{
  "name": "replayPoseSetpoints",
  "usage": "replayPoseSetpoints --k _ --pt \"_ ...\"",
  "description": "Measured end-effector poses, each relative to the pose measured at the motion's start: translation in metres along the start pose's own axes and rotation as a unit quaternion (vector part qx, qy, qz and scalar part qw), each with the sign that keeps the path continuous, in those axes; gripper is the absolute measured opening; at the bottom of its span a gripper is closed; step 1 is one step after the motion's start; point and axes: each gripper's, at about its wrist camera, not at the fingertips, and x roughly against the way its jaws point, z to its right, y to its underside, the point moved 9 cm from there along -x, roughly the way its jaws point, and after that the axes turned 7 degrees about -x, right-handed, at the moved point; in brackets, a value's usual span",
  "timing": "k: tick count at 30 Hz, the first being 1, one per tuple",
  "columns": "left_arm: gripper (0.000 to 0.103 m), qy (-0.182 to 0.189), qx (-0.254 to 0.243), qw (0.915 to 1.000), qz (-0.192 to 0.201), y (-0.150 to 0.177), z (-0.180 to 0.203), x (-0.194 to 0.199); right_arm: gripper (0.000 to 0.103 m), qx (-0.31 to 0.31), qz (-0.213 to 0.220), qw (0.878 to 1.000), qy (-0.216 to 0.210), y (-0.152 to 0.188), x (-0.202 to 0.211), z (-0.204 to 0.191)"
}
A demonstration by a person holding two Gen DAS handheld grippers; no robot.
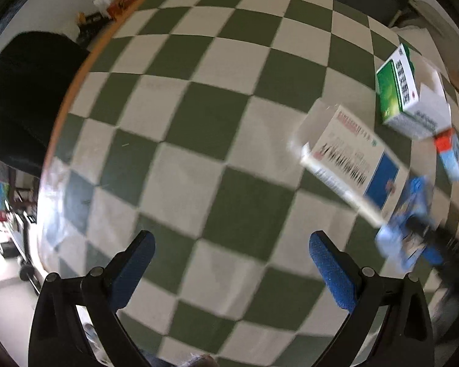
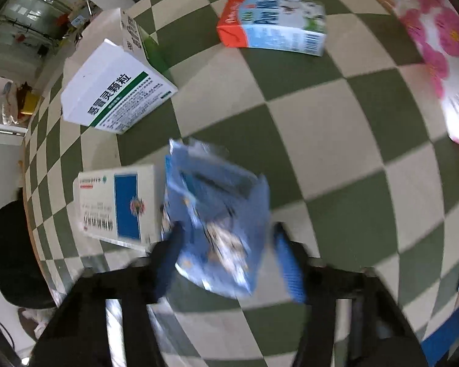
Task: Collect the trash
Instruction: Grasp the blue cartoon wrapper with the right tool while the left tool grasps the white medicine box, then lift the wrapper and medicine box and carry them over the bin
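A crumpled blue snack packet (image 2: 217,208) hangs over the green-and-white checked tablecloth (image 2: 336,128), and my right gripper (image 2: 228,229) is shut on it, blue pads on both sides. The picture is blurred. In the left wrist view the same packet (image 1: 410,214) shows at the right with the dark right gripper behind it. My left gripper (image 1: 232,235) stands open above bare cloth (image 1: 199,107), nothing between its fingers. A white box with a blue panel (image 2: 116,205) (image 1: 352,159) lies just left of the packet.
A green-and-white medicine box (image 2: 116,91) (image 1: 404,91) and a red-and-blue milk carton (image 2: 272,27) (image 1: 449,153) lie farther back. A pink flowered bag (image 2: 443,46) sits at the right edge. A black chair (image 1: 24,98) stands beyond the table's orange rim (image 1: 76,79).
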Motion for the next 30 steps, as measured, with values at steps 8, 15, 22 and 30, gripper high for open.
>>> replayPoseSetpoints --k 8,15,22,30 --pt "0.103 0.108 0.113 0.9841 -0.085 -0.040 0.052 -0.029 0.021 -0.023 0.025 0.999 0.027 -0.026 0.019 0.036" --pt "0.101 0.140 0.224 0.9538 -0.143 -0.050 0.072 -0.066 0.056 -0.062 0.009 0.997 0.051 -0.055 0.019 0.081" --pt "0.089 0.051 0.060 0.9938 -0.078 -0.042 0.067 -0.054 0.085 -0.090 0.020 0.996 0.021 -0.063 0.020 0.083" --pt "0.090 0.006 -0.121 0.9919 -0.039 0.008 0.031 -0.056 0.086 -0.065 0.018 0.997 0.029 -0.057 0.001 0.062"
